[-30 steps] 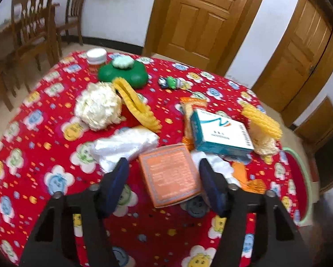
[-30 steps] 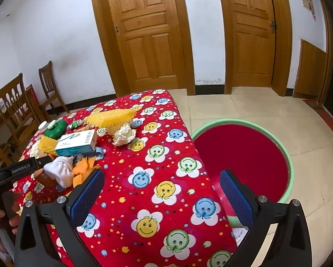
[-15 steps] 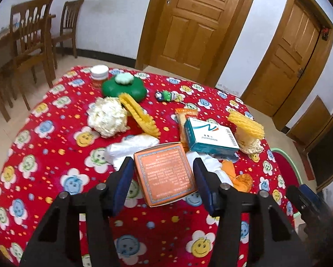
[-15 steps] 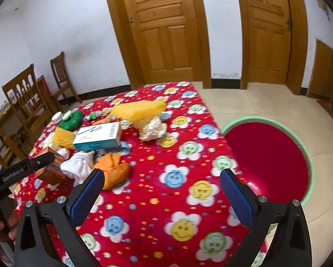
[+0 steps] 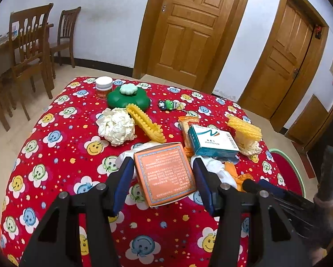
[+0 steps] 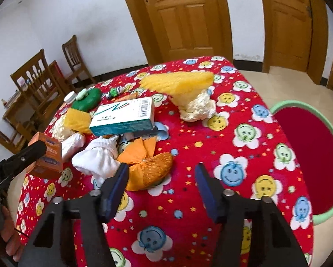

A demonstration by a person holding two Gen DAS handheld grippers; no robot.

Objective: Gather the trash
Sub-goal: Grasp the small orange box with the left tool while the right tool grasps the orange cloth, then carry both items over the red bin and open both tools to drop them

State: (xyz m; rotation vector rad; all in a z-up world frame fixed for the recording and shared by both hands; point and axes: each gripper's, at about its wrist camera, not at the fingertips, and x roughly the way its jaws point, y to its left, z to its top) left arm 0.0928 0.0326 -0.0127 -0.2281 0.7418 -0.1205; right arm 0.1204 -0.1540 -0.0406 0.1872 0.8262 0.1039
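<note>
My left gripper (image 5: 163,178) is shut on an orange box (image 5: 165,173) and holds it above the red smiley tablecloth (image 5: 61,155); the box also shows in the right wrist view (image 6: 47,156). My right gripper (image 6: 162,178) is open and empty, over the cloth just right of an orange wrapper (image 6: 147,166). Other trash lies around: a teal-and-white carton (image 6: 124,116), white crumpled cloth (image 6: 98,158), a crumpled paper ball (image 5: 116,125), yellow foam netting (image 6: 177,84) and another piece (image 5: 145,122).
A green flower-shaped case (image 5: 127,96), a white-lidded jar (image 5: 103,87) and a small green toy (image 5: 169,105) sit at the table's far side. A red basin with a green rim (image 6: 311,142) stands on the floor to the right. Wooden chairs (image 5: 30,51) stand to the left.
My left gripper closed on the orange box and lifted it off the table. My right gripper moved in over the table toward the orange wrapper and narrowed its opening.
</note>
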